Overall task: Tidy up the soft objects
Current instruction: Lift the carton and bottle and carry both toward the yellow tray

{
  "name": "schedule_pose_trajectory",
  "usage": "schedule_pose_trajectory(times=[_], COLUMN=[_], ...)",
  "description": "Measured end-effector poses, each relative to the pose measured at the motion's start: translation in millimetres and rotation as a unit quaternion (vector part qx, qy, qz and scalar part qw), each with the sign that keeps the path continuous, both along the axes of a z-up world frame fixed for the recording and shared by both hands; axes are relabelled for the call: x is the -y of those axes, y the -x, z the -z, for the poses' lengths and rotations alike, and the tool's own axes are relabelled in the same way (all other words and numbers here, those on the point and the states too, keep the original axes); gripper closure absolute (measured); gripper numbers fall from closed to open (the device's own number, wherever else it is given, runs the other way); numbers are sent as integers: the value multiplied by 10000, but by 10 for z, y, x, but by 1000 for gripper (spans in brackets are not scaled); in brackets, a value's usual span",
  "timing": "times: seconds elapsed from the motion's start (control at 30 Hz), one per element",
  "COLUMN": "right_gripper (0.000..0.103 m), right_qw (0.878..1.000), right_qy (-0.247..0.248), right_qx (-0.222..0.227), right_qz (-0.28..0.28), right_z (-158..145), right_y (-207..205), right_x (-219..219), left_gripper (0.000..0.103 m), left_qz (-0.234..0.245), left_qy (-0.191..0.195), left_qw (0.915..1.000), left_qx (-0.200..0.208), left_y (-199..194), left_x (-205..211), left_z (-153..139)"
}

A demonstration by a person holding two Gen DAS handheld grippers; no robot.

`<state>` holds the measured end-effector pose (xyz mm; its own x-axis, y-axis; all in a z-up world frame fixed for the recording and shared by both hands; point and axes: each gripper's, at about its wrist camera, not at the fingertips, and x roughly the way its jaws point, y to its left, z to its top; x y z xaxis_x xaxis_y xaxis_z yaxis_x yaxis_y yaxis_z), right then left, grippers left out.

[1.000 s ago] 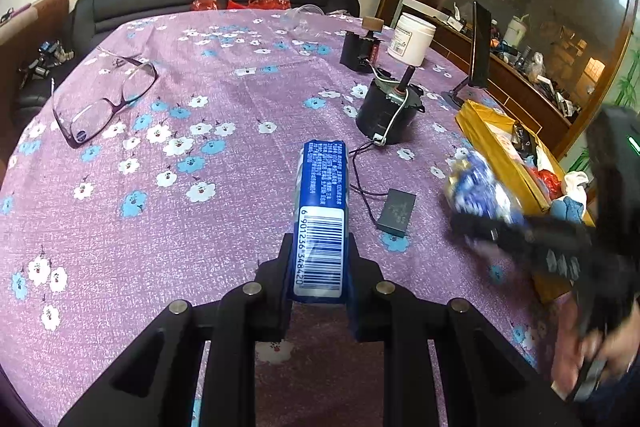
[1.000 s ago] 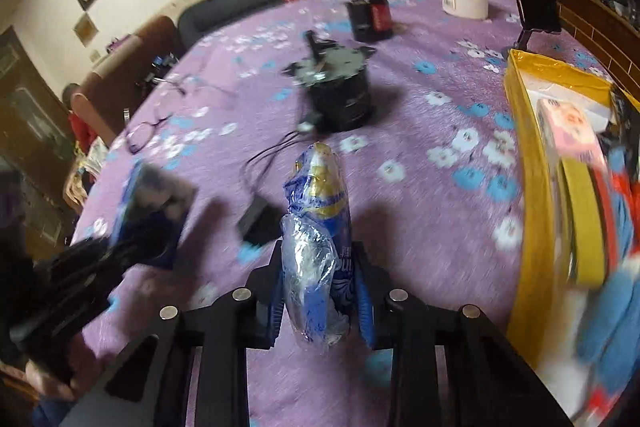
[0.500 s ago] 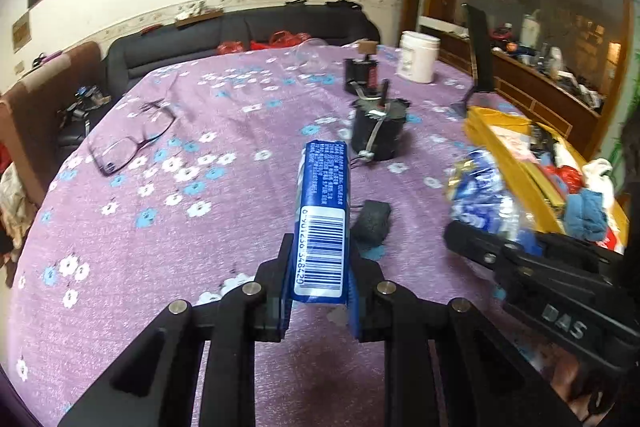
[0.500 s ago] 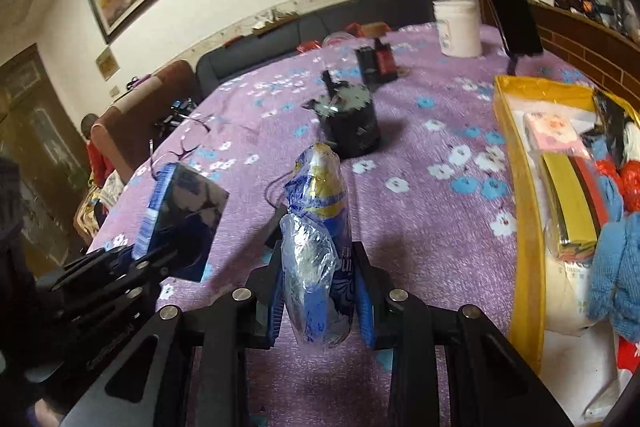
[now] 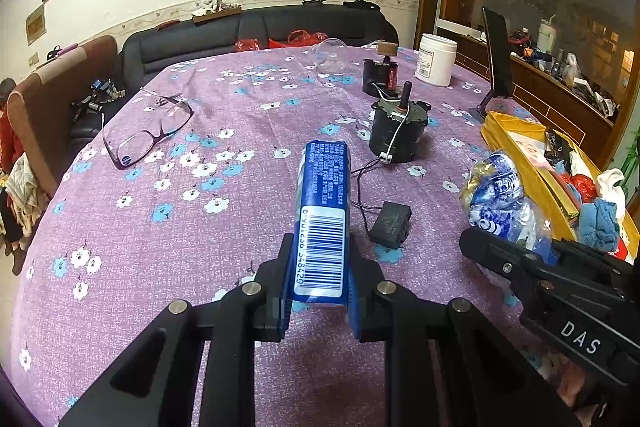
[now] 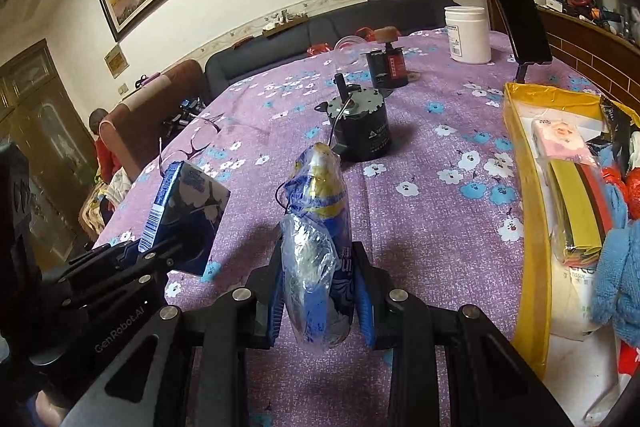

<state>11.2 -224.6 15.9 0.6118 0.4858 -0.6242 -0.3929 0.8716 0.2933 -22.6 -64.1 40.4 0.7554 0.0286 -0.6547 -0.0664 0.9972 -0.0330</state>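
Observation:
My left gripper (image 5: 318, 281) is shut on a blue tissue pack (image 5: 324, 211) with a white barcode, held above the purple flowered tablecloth (image 5: 160, 211). The same tissue pack (image 6: 188, 215) shows at the left of the right wrist view. My right gripper (image 6: 320, 289) is shut on a crumpled blue, white and gold plastic bag (image 6: 318, 231); that bag (image 5: 498, 199) also appears at the right of the left wrist view. A yellow box (image 6: 528, 187) at the right holds tissue packs, a blue cloth (image 6: 616, 267) and other soft things.
On the cloth lie glasses (image 5: 148, 131), a black motor (image 5: 396, 135) with a wire, a small black block (image 5: 390, 225), a white jar (image 5: 436, 65), a small black and red device (image 5: 380, 75) and a phone on a stand (image 5: 498, 59). A dark sofa (image 5: 256, 31) runs behind.
Both views have tilted up, showing more wall and picture. The two grippers keep their loads and have come steadier, side by side above the table.

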Motion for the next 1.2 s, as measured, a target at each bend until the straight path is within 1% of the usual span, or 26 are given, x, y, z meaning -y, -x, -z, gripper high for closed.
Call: schedule_pose_trajectory(times=[0.5,0.73,1.2], right_gripper=[70,70,70], right_qw=[10000,9999,9998], right_qy=[-12,-96,-164], right_qx=[33,94,134], right_qz=[-5,-50,33], right_z=[-21,-28,-37], right_y=[34,43,73], right_x=[0,21,48], left_gripper=[82,82,82], left_qz=[11,-35,-76], left_qy=[-39,-62,-111], left_qw=[10000,10000,9999], left_qx=[10,7,-1], left_y=[5,1,8], left_x=[16,10,3], left_z=[2,-1,0])
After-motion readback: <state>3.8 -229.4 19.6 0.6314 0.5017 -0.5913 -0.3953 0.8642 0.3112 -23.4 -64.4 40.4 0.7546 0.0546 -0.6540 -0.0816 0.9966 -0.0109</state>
